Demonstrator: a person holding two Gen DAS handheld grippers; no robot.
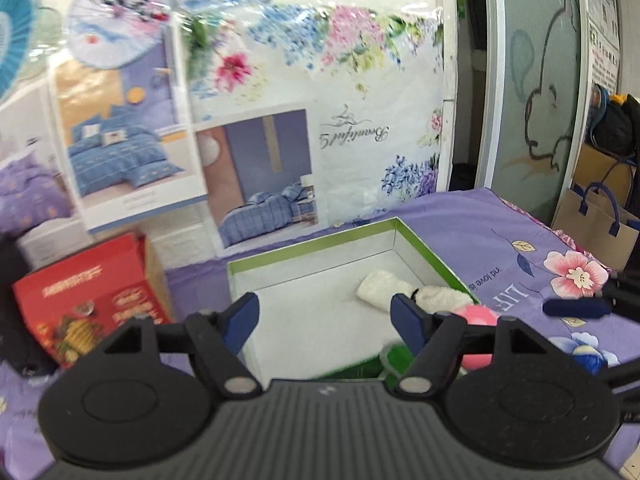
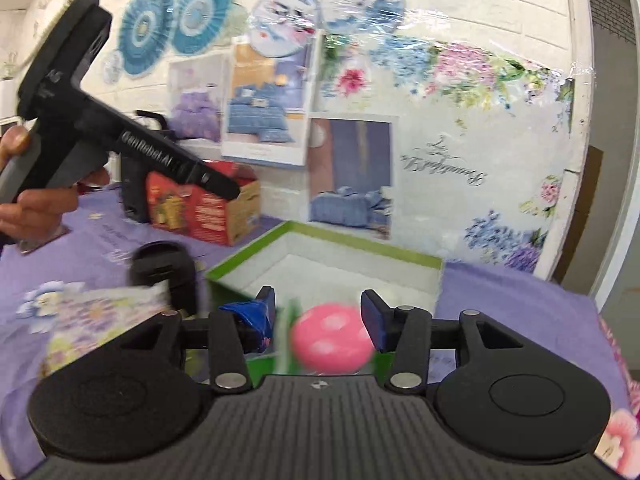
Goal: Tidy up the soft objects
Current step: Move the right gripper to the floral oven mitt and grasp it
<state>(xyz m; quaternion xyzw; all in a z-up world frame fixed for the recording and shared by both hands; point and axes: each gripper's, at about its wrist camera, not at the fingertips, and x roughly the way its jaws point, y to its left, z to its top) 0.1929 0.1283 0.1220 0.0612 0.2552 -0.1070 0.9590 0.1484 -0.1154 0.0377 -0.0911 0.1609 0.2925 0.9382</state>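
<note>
A green-rimmed box [image 1: 320,246] with a white inside lies on the purple flowered sheet. A white plush toy [image 1: 396,290] rests in its far right corner. My left gripper [image 1: 324,316] hovers over the box's near side, open, with nothing between its fingers. In the right wrist view a pink ball with pale spots [image 2: 332,340] sits blurred between the fingers of my right gripper [image 2: 320,316], above the box's near rim [image 2: 248,248]. The right pad is at the ball and the left pad stands apart from it. One blue fingertip [image 1: 576,308] of the right gripper shows at the ball's [image 1: 478,318] right.
A red carton [image 1: 92,304] stands left of the box against the poster-covered wall. A black round container [image 2: 160,272] and a flowered packet [image 2: 100,312] lie left of the box. A brown paper bag [image 1: 592,232] stands past the bed's right edge. A hand [image 2: 36,204] holds the left gripper's handle.
</note>
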